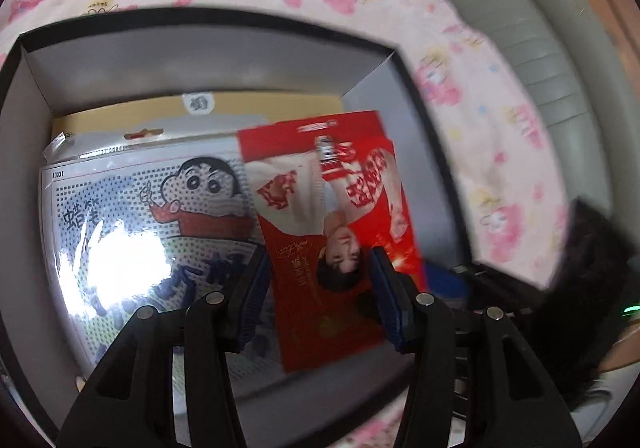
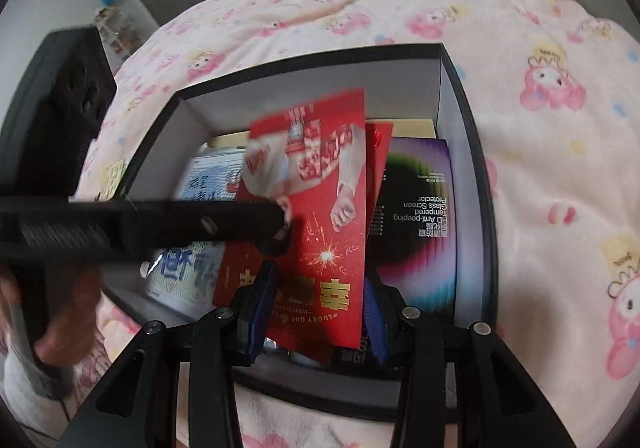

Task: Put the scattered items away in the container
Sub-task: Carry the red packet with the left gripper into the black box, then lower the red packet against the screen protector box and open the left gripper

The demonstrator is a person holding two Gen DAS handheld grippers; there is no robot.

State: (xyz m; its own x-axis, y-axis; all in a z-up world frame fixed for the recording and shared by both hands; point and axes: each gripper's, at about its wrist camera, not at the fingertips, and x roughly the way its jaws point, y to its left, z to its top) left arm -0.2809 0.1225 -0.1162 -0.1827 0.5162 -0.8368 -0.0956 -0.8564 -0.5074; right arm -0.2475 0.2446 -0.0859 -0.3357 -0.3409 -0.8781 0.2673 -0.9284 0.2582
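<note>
**Red card over the box**

The red card (image 1: 336,232) hangs inside the box (image 1: 24,96), above a cartoon pack (image 1: 152,216). Left gripper (image 1: 320,268) fingers stand apart, flanking it; right gripper (image 2: 320,288) likewise spread. Blanket (image 2: 540,128) surrounds.

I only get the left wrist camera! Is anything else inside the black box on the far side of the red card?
Observer: Yes, a purple-and-black screen protector box lies flat beside the red photo card, against a side wall of the black cardboard box.
Child: Does it have writing?
Observer: White words, "Tempered Glass Screen Protector", upside down in the right wrist view.
Child: What's on the dark end of the red card?
Observer: Big gold characters, with "LUCKY CUP" in small gold letters nearby.
</note>
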